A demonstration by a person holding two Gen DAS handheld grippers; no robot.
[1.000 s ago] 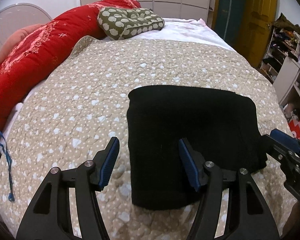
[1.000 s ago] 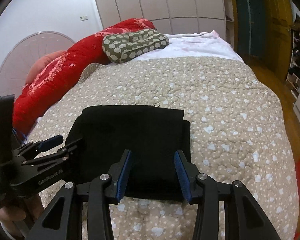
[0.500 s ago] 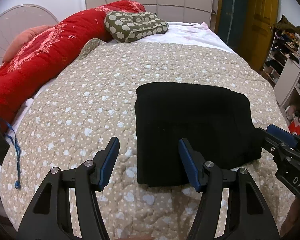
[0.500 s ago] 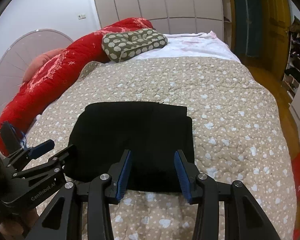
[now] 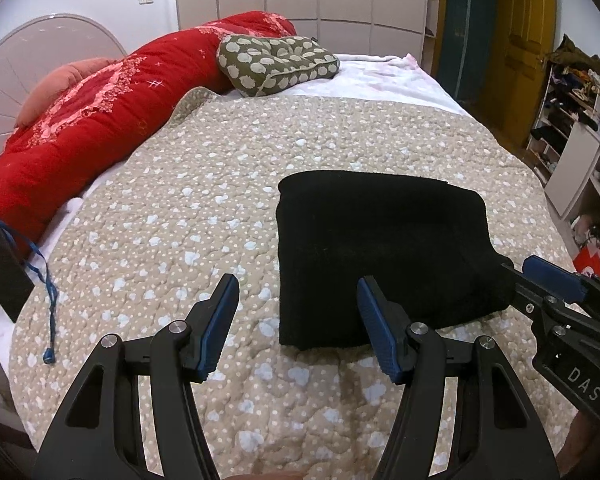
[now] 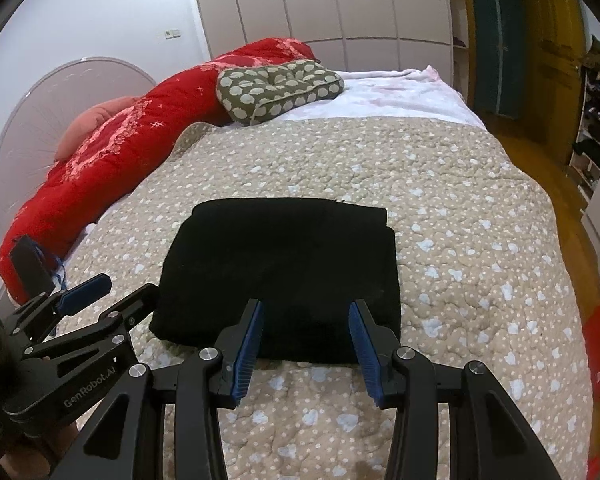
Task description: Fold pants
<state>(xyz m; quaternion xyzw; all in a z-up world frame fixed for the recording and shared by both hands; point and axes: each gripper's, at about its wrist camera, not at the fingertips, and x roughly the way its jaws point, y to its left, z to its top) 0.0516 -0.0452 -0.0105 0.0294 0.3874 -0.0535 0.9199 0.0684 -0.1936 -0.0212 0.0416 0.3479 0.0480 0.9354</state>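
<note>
The folded black pants (image 5: 380,252) lie flat as a squarish bundle on the bed's beige quilt (image 5: 204,208), centre-right in the left view, long axis running left to right across the frame; the left tool (image 5: 298,308) gapes empty over the quilt; the right tool (image 6: 306,330), jaws likewise apart, hovers at the bundle's lower edge.

A bed is covered by a beige quilt (image 5: 204,208) dotted with white hearts. At about 10 o'clock a long red comforter (image 5: 100,108) lies rolled along the bed's edge. An olive cushion (image 5: 276,64) with pale spots rests at 12 o'clock, touching the comforter. A blue cord (image 5: 46,276) trails at 9 o'clock. A yellow door (image 5: 516,52) stands at 1 o'clock, cluttered shelves (image 5: 572,112) at 2 o'clock.
</note>
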